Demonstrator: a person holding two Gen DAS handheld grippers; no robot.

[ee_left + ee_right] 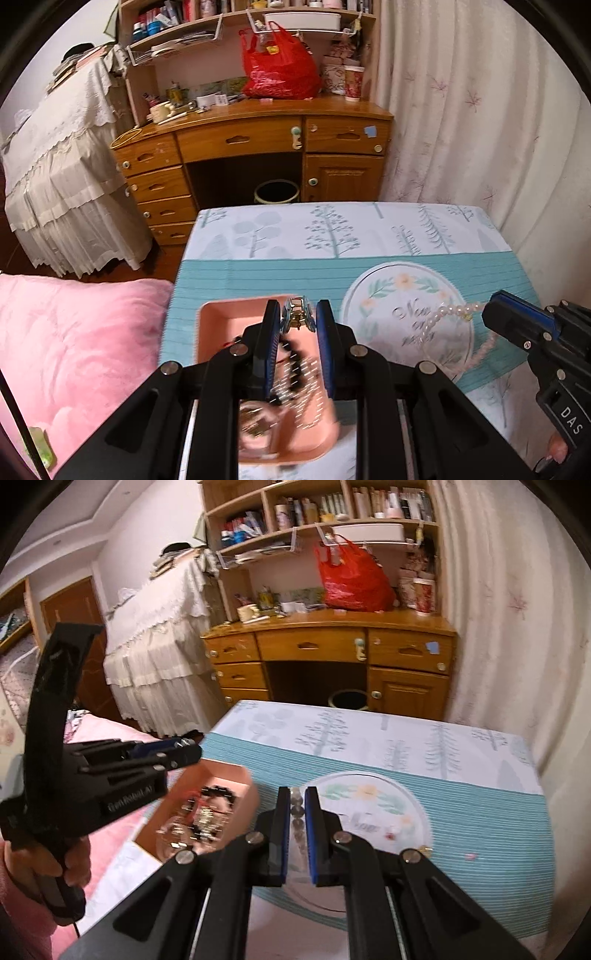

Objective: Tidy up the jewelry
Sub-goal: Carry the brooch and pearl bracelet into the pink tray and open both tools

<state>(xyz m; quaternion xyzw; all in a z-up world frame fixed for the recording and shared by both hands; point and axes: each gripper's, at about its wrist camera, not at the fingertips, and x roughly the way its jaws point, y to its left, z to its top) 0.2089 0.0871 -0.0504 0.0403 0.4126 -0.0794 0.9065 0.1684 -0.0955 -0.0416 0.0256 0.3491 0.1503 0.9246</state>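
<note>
Right now the left gripper is nearly closed, and a small shiny gold and blue piece of jewelry sits pinched between its two tips. Just under this gripper is a pink tray with a dark bead string and other blurry sparkly bits inside.

Off to its right, a pearl necklace stretches across the round flower picture on the teal table cover and runs up to the right gripper. That gripper is closed down tight on the pearl beads, which show in a row between its blue pads. The pink tray lies to the left of the right gripper.
</note>
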